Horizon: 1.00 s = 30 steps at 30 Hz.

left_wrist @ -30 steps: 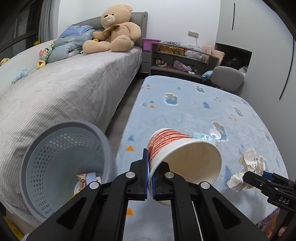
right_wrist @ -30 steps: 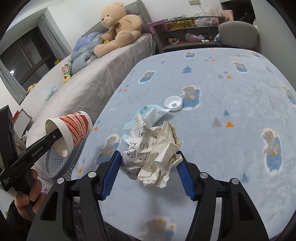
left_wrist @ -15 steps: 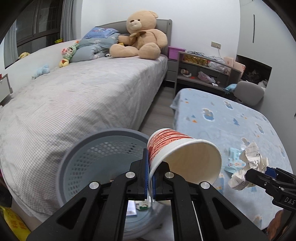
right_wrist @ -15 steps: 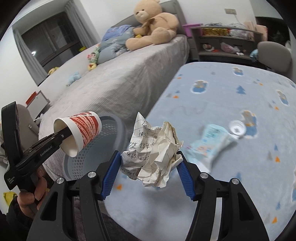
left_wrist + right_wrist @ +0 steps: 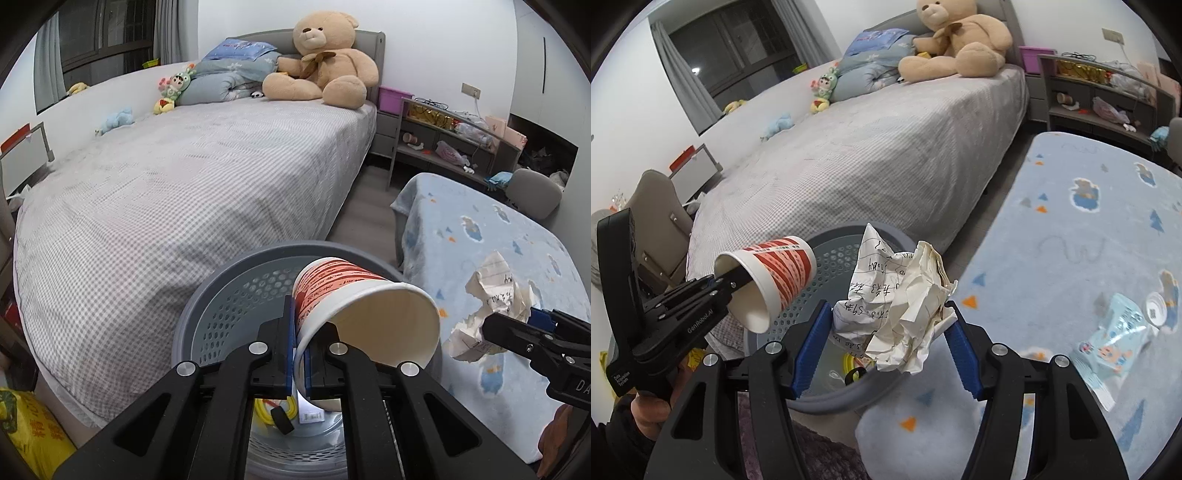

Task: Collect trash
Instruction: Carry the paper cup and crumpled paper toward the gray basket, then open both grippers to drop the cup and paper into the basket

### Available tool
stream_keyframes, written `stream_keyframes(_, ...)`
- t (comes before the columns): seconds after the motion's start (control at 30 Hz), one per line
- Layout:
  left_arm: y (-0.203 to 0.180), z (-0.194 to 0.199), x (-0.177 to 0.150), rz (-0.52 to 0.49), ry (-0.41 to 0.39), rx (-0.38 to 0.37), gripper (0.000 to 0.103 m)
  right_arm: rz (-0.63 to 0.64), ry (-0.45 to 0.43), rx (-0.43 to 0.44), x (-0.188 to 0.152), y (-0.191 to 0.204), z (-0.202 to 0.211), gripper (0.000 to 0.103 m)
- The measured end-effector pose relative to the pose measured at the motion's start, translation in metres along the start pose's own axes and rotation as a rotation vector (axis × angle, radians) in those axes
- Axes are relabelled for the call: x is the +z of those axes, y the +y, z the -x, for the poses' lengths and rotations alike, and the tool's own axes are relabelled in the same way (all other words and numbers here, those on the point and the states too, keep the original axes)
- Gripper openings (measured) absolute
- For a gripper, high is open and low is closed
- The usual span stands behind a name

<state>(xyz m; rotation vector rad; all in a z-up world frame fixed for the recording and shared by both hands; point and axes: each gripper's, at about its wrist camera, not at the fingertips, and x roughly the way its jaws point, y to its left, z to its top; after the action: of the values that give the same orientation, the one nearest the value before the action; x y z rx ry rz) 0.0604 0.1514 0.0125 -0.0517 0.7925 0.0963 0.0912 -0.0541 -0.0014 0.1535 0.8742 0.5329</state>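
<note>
Both grippers have swung over from the blue cartoon-print rug (image 5: 1082, 236) to the round grey perforated plastic waste basket (image 5: 236, 317), which a second ago sat off at the lower left and now lies right beneath them, between the grey checked bed (image 5: 184, 192) and the rug's near left edge.

On the left, the left gripper (image 5: 298, 354) is clamped tight on the rim wall of a red-and-white paper cup (image 5: 354, 295), one finger inside and one outside. That cup lies tipped on its side above the basket's opening, mouth turned back toward the hand. Down in the basket's bottom sit a yellow item and some wrappers.

To the right, the right gripper (image 5: 884, 347) stands about half spread, its blue pads (image 5: 812, 347) pressing both sides of a crumpled ball of handwritten white paper (image 5: 901, 302), held over the basket's rim nearest the rug.

Farther right, a light blue plastic wrapper (image 5: 1115, 339) and a small white bottle cap (image 5: 1156, 308) lie on the rug, touching each other.
</note>
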Motion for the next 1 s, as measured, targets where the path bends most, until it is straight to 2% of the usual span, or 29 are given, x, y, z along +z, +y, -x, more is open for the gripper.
stream_keyframes(0.33,0.018,-0.023,-0.010,0.030,0.063,0.014,0.004,0.033,0.067,0.022,0.005,0.016,-0.038,0.062)
stream_keyframes(0.67,0.034,-0.027,-0.013,0.075,0.063,0.032,0.004,0.059,0.089,0.031,0.009,0.028,-0.052,0.063)
stream_keyframes(0.73,0.035,-0.026,-0.014,0.079,0.066,0.032,0.009,0.060,0.089,0.033,0.011,0.028,-0.053,0.063)
stream_keyframes(0.8,0.036,-0.025,-0.014,0.084,0.066,0.040,0.019,0.061,0.085,0.034,0.012,0.029,-0.053,0.064)
stream_keyframes(0.87,0.037,-0.023,-0.015,0.090,0.060,0.051,0.034,0.062,0.075,0.032,0.012,0.029,-0.051,0.072)
stream_keyframes(1.0,0.039,-0.020,-0.015,0.103,0.052,0.060,0.047,0.063,0.064,0.025,0.013,0.029,-0.049,0.076)
